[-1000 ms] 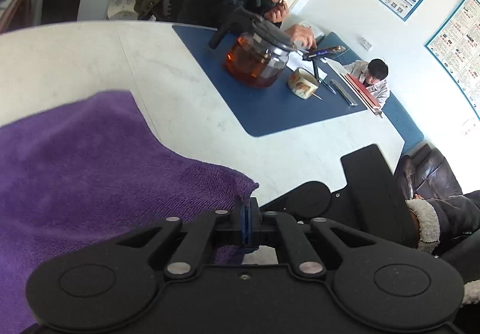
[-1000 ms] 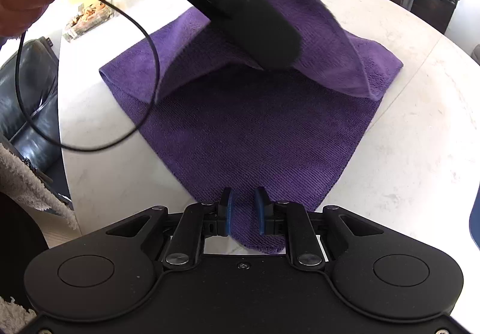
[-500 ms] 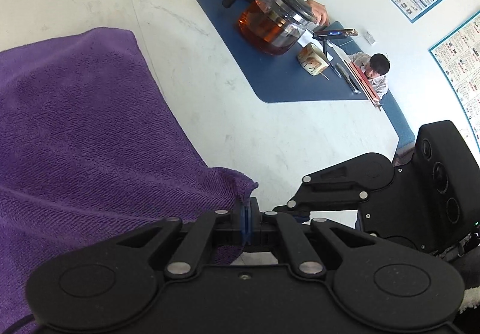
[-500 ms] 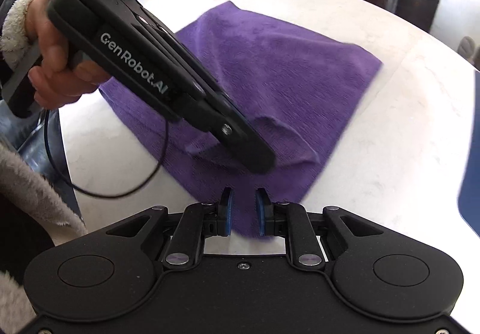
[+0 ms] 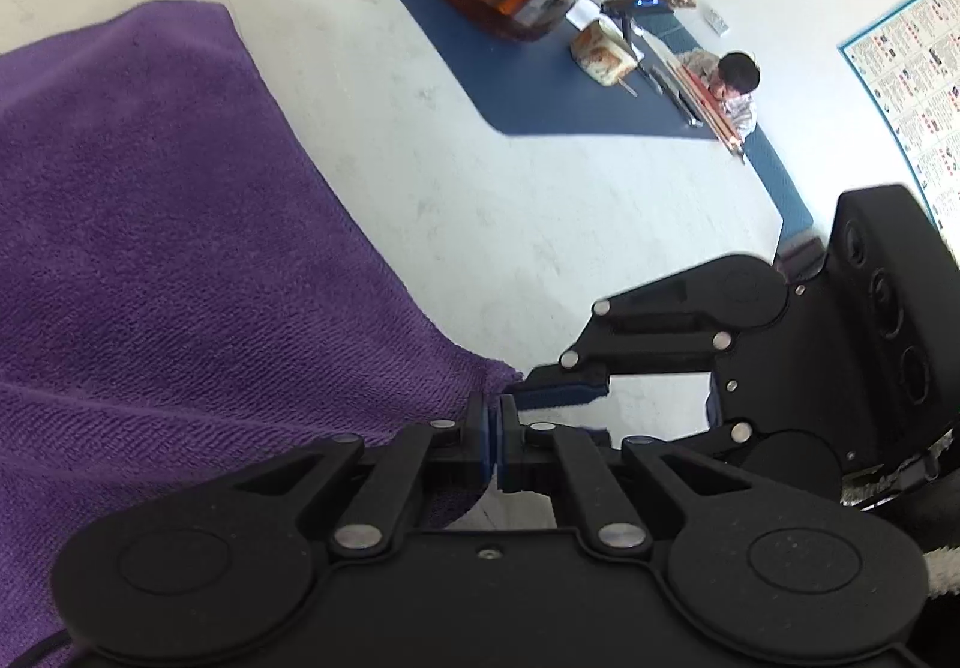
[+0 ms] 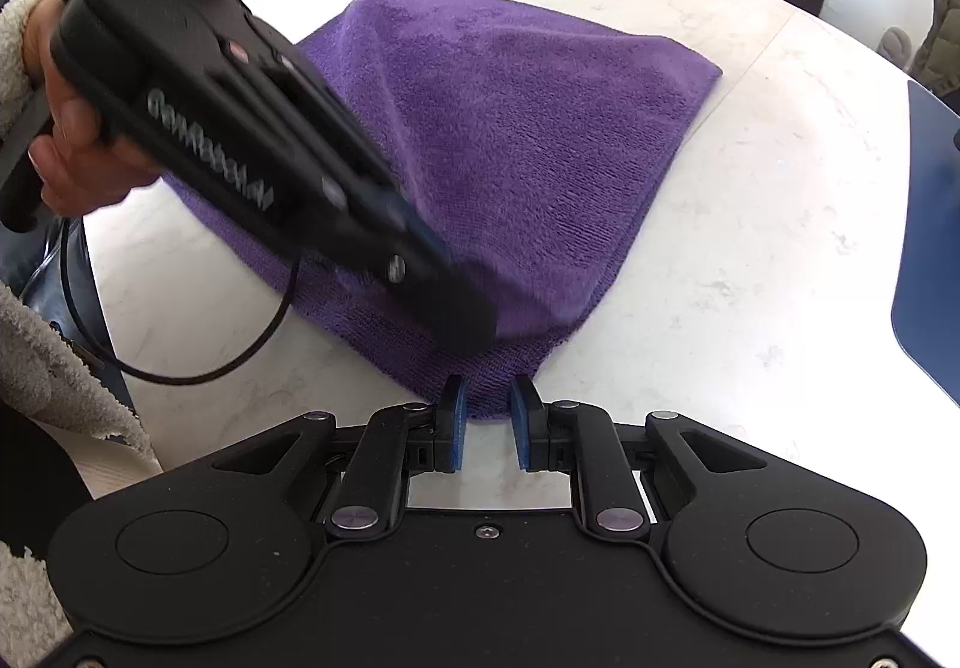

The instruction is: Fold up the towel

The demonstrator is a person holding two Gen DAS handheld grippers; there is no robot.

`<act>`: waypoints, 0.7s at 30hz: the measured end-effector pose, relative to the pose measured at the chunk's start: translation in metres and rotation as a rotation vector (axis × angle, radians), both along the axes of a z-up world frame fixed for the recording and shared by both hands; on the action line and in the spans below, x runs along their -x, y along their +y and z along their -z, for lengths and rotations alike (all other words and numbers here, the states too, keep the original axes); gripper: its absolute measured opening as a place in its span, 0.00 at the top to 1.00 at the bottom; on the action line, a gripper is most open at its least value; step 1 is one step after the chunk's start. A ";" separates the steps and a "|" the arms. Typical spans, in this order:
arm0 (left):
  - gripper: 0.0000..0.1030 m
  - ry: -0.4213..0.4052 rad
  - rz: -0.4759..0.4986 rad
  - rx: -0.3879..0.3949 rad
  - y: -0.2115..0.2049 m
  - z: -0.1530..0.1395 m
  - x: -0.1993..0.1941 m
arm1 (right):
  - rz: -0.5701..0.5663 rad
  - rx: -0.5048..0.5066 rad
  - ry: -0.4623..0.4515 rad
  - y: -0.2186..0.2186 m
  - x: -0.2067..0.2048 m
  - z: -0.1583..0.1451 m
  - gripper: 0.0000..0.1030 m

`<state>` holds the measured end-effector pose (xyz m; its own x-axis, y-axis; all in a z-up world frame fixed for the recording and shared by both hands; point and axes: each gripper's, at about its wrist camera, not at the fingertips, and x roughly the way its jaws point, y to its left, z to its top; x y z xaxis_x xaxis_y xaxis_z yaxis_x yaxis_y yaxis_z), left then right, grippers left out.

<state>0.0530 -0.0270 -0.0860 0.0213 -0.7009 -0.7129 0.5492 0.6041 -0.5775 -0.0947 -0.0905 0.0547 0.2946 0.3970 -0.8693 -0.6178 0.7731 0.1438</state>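
The purple towel [image 6: 528, 140] lies on the white bench [image 6: 750, 260], now folded over itself. A second ago its far side was still up in the air. The left tool [image 5: 497, 431] is pinched shut on the top corner and has brought it down by the near corner. The right tool [image 6: 487, 422] waits with its pads a little apart, holding nothing. One fold looks nearly done.

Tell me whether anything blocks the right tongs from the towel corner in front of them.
Nothing on the table does. The towel corner lies just ahead of the open right tongs; only the left tongs, shut on the upper layer, hang close above it.
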 end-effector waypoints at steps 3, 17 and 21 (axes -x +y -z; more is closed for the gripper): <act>0.98 0.019 -0.009 0.003 0.001 0.005 -0.002 | -0.003 0.005 -0.005 0.001 -0.001 -0.002 0.85; 0.97 0.005 0.003 -0.019 -0.008 0.009 0.006 | 0.055 0.051 -0.032 -0.029 0.001 -0.008 0.85; 0.97 -0.026 0.014 -0.038 -0.013 0.007 0.009 | 0.061 0.051 -0.049 -0.024 -0.009 -0.006 0.85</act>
<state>0.0437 -0.0396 -0.0928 0.0303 -0.6738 -0.7383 0.5721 0.6174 -0.5399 -0.0855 -0.1146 0.0604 0.3592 0.3328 -0.8719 -0.5742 0.8153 0.0746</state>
